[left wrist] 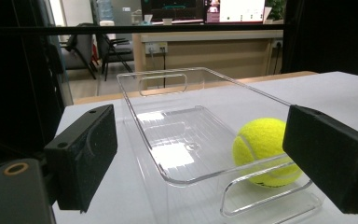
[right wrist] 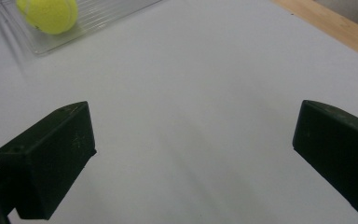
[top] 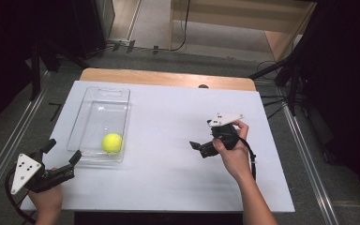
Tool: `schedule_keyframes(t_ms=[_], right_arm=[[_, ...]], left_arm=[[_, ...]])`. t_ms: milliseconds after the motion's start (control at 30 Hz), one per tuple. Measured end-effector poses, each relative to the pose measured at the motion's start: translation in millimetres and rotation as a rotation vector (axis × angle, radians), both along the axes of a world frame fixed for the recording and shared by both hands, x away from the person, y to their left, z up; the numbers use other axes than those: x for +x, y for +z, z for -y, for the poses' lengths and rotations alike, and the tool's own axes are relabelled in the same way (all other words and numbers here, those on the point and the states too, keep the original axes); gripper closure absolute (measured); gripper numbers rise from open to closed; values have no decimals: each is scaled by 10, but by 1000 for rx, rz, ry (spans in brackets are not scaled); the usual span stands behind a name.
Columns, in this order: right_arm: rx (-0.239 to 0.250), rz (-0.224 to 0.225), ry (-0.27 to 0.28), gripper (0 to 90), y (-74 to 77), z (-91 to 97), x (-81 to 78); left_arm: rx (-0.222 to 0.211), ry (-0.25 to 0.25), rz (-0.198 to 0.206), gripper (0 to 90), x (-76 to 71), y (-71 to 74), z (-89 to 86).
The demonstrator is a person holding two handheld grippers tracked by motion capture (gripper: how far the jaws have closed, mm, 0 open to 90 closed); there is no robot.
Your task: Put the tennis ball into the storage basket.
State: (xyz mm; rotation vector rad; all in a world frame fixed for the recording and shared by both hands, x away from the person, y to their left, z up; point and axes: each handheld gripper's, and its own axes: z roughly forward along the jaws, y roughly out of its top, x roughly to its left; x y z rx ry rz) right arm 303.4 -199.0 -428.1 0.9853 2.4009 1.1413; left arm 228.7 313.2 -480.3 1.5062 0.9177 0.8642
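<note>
At the table's near left corner a hand holds the left gripper (top: 62, 155), jaws spread wide and empty, aimed at the near end of one clear plastic tray (top: 90, 107). The tray's long axis runs away from the person, its cut-out handle at the far end. One yellow tennis ball (top: 112, 142) sits inside, close to the near wall and toward the right side; I can read no writing on it. Well apart to the right, over the bare white table (top: 168, 164), the right gripper (top: 196, 146) points left toward the tray, jaws also wide apart and holding nothing
</note>
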Motion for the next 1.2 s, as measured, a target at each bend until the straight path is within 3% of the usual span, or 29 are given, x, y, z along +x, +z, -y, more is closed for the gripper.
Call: schedule_keyframes(t_ms=[300,700,1200], right_arm=[[24,19,-57,0,-72,238,-90],[52,10,-116,0,-184,511,-240],[88,56,-178,0,-261,863,-500]], left_arm=[[0,1,-1,107,0,0,1],[1,1,-1,107,-2,0,-3],[8,3,-1,107,3,-3,6]])
